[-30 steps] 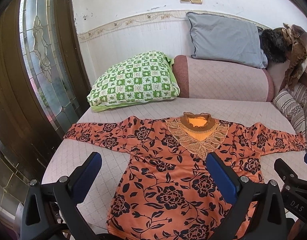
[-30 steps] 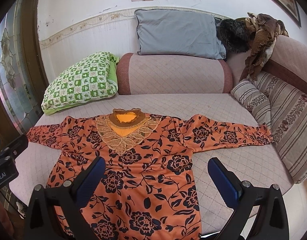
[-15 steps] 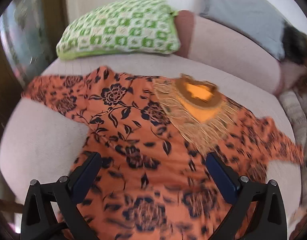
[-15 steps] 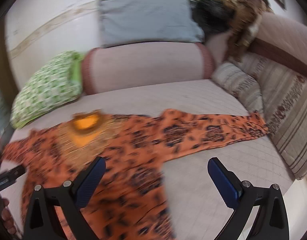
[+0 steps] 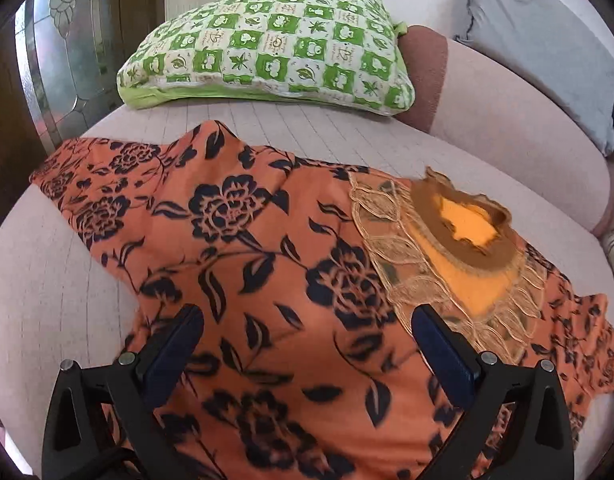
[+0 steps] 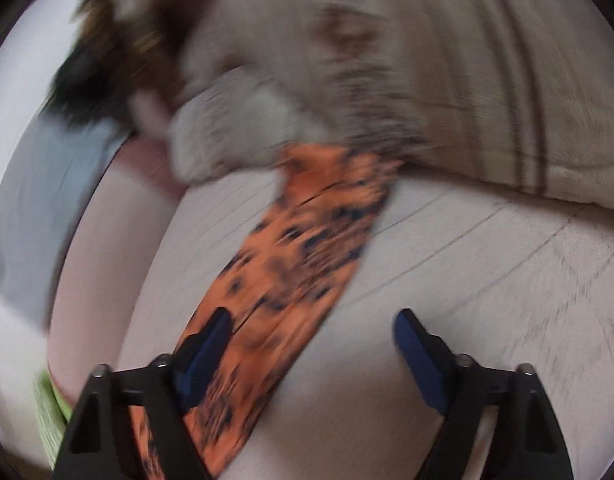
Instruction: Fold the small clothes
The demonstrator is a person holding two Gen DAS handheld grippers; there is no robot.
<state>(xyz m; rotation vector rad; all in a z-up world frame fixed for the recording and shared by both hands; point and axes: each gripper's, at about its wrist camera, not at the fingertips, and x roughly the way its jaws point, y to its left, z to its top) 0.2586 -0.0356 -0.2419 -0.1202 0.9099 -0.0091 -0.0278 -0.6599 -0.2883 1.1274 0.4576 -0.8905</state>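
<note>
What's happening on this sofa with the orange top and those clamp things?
A person holding two hand grippers is about to fold an orange flowered top spread flat on the sofa seat. The left gripper hangs open over its chest. The right gripper, jaws closing, is over one sleeve. Nothing is gripped yet.

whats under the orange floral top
The orange floral top lies spread flat on the pink quilted sofa seat, which shows bare around its sleeves and shoulder. The seat directly beneath the fabric is covered, so anything under it cannot be seen.
</note>
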